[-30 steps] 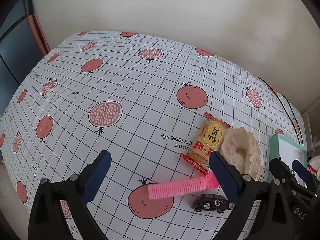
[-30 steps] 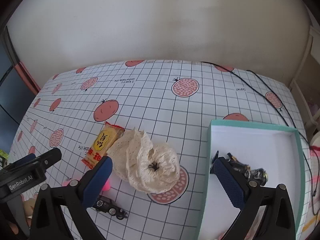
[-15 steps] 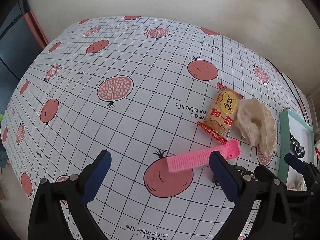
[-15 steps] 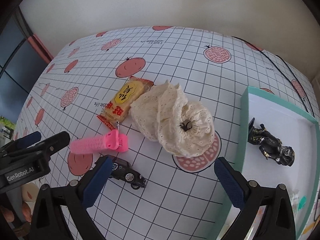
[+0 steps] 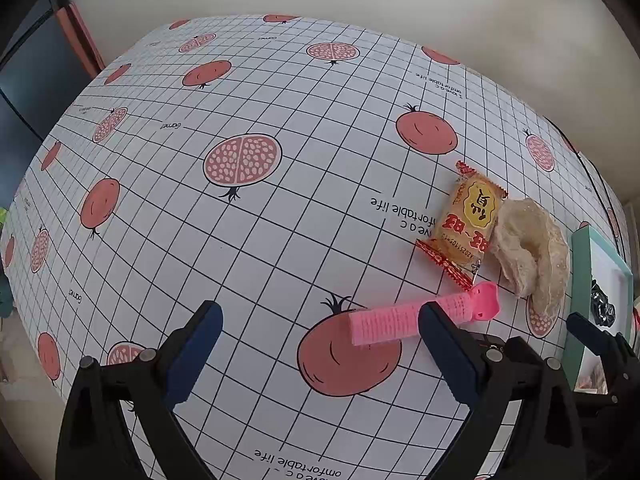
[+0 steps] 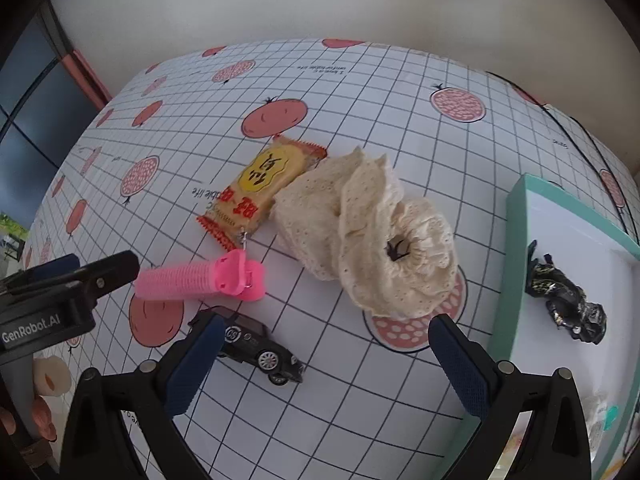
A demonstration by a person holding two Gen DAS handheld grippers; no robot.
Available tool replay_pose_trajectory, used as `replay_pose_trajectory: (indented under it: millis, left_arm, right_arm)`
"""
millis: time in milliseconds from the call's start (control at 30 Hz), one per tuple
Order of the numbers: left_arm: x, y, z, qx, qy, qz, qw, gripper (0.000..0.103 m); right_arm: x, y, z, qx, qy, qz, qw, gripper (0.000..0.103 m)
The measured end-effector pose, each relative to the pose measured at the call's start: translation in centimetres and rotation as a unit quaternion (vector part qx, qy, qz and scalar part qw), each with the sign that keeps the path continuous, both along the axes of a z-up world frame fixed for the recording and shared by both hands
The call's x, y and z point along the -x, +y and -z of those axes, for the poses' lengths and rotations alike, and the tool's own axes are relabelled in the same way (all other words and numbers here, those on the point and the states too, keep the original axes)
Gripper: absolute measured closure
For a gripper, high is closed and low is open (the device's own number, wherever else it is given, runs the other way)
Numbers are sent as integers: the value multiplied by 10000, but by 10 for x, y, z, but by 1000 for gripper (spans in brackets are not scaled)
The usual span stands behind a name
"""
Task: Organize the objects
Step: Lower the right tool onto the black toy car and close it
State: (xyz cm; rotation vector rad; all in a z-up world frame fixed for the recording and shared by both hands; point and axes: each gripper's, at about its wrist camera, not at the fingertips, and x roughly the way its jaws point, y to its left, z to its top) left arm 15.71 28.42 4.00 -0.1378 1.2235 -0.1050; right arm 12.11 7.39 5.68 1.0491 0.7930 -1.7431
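Pomegranate-print tablecloth (image 6: 360, 80) lies under us. Both our grippers, left (image 5: 320, 356) and right (image 6: 320, 364), gape wide, empty. Toy car (image 6: 256, 350) sits just ahead of our right gripper, box (image 6: 516, 280) to its right. Next, we judge: close on the car.

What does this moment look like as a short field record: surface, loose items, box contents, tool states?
surface: table with grid and pomegranate print
loose items: snack packet, cream lace scrunchie, pink hair roller, black toy car
box: teal box at right, holding a black-and-gold scrunchie
left tool: open, empty, by the roller
right tool: open, empty, above car and lace scrunchie
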Motion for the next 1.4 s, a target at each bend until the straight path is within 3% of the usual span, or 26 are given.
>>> replay_pose_trajectory:
  millis: [133,533,800,933,1400]
  left_arm:
    - [1,1,1,-9,9,23,10000,5]
    - [-2,10,5,13,92,-3,10000,5]
    - [-2,5,2,35,64,165,9998,5]
    - [-2,0,0,75,18,299,9995,5]
    - [2,-34,-9,58,-309,1103,9934,5]
  right_arm:
    - [-3,3,2,19,-234,-260,9994,0]
    - [-47,-7,36,-477,72,-791,9957,2]
    - [-47,-11,43,-522,300,-505,9969,9]
    - [-34,-7,39,-392,284,-101,9988,16]
    - [-9,17,34,-676,-192,417,9967,27]
